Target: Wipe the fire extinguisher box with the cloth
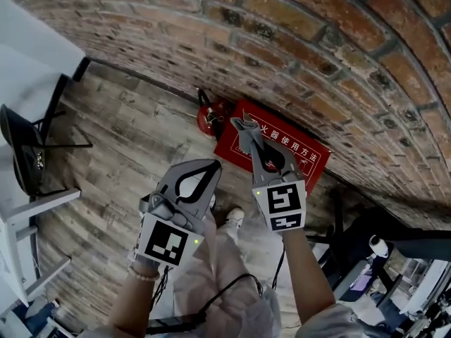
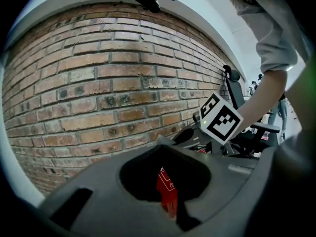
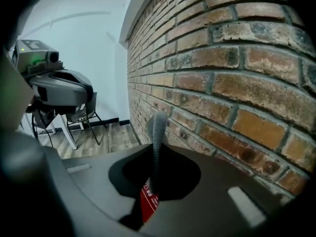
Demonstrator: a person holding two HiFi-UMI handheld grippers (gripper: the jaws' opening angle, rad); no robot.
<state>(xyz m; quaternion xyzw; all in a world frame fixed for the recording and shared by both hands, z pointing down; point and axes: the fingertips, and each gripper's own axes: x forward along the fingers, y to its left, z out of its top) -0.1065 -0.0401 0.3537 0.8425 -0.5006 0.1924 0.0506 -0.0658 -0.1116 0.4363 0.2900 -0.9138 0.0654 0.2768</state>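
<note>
Fire extinguisher box [image 1: 310, 157], red, lies on the wooden floor [image 1: 134, 129] against the foot of the brick wall [image 1: 282, 41], beyond both grippers. White Chinese characters on its lid read in part "火器使用方法". A red extinguisher [image 1: 208, 115] stands just left of its far-left corner. The right gripper [image 1: 255, 146] pinches a grey cloth [image 1: 245, 127] above the box's left part. The left gripper [image 1: 208, 166] has its jaws together, empty. Bare floor stretches left to a black chair [image 1: 28, 146].
</note>
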